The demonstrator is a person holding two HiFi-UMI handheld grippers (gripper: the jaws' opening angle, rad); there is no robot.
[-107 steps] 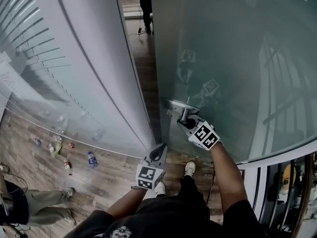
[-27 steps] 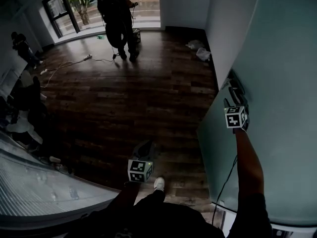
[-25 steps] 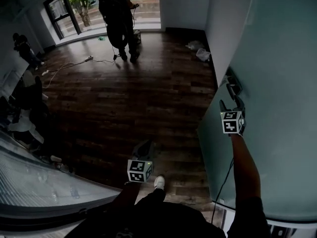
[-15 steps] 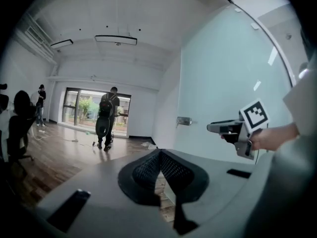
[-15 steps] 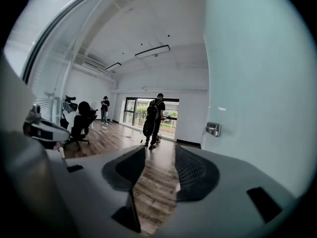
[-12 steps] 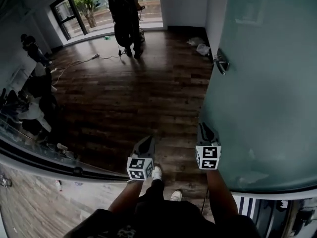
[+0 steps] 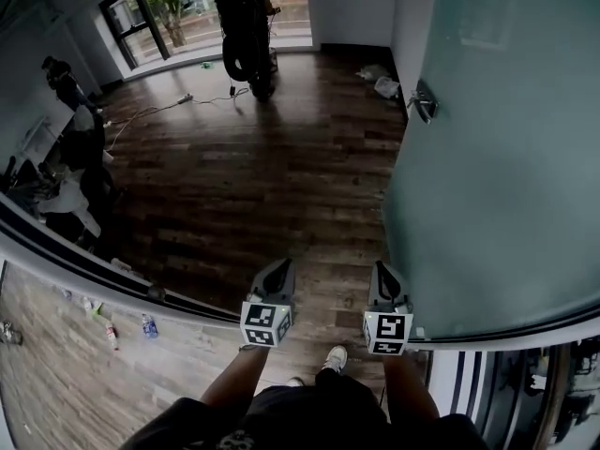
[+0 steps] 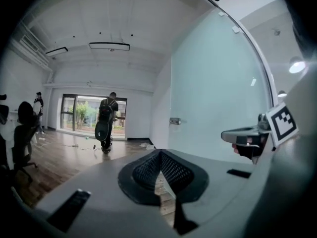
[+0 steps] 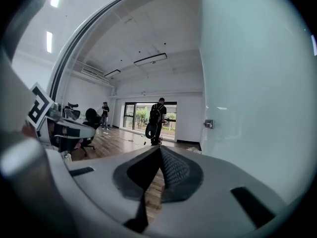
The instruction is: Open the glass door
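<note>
Already glass door (image 7: 497,157) open; right gripper (image 7: 382,275) just closed (empty).

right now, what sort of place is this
Probably a largely bare office: a frosted glass door with a metal handle, dark wood floor, office chairs at the left and tall windows at the far end.
</note>
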